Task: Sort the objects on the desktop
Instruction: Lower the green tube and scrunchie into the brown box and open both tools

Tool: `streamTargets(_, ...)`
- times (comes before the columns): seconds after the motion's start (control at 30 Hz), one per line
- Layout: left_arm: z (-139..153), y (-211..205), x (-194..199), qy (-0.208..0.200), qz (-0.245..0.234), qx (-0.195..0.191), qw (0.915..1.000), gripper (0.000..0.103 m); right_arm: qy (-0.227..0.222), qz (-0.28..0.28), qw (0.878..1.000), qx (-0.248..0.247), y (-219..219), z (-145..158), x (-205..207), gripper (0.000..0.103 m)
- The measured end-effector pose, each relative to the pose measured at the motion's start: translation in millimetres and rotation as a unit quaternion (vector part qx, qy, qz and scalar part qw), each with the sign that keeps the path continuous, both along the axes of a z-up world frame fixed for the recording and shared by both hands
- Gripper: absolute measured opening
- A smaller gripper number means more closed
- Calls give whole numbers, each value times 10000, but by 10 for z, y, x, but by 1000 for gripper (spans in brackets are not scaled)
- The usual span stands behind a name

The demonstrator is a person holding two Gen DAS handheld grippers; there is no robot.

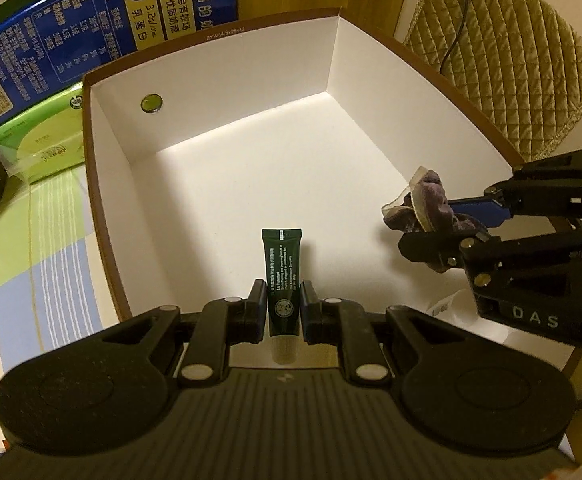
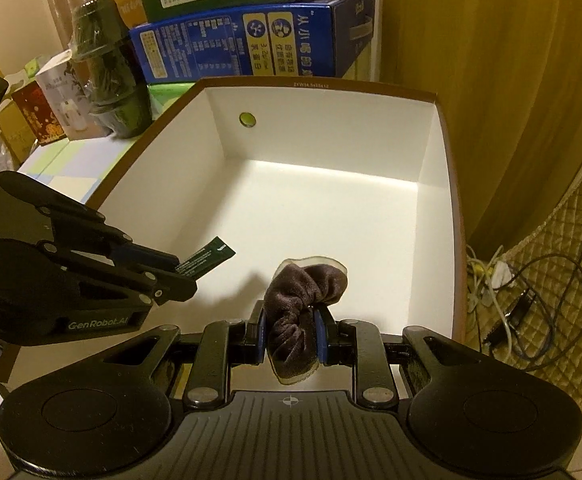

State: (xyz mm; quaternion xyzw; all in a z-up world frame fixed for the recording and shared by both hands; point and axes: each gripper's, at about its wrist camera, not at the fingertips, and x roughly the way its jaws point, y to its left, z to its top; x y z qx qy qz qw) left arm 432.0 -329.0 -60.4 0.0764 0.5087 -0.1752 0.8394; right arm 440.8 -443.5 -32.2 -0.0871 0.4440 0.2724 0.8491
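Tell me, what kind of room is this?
Probably a lived-in home room, not a lab: stacked milk cartons, a quilted chair cover, a curtain and loose cables surround the white box.

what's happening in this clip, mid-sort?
A person is working two tools over an open white-lined cardboard box with a brown rim. The left hand-held gripper is clamped on a small dark green squeeze tube, and the right hand-held gripper is clamped on a brown velvet scrunchie. Both items hang above the box floor, not yet released. The box shows nothing in it except a round hole in its far wall. Blue and green cartons are stacked behind it.
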Motion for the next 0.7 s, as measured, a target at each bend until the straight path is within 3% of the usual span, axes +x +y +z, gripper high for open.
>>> streamTargets(0.17,28,0,-18,-53,-9,-122,9999,28,10,-25,10000,-9,-10,-4,12,20)
streamTargets(0.4,83,14,-59,-142,-68,-89,9998,29,-76,39,10000,12,1,11,-3,22)
streamTargets(0.53,137,25,-100,-237,-90,-37,9997,36,-321,69,9995,46,9,51,-54,55)
streamTargets(0.7,211,88,-166,-362,-47,27,9993,45,-486,73,9987,99,-21,123,-136,65)
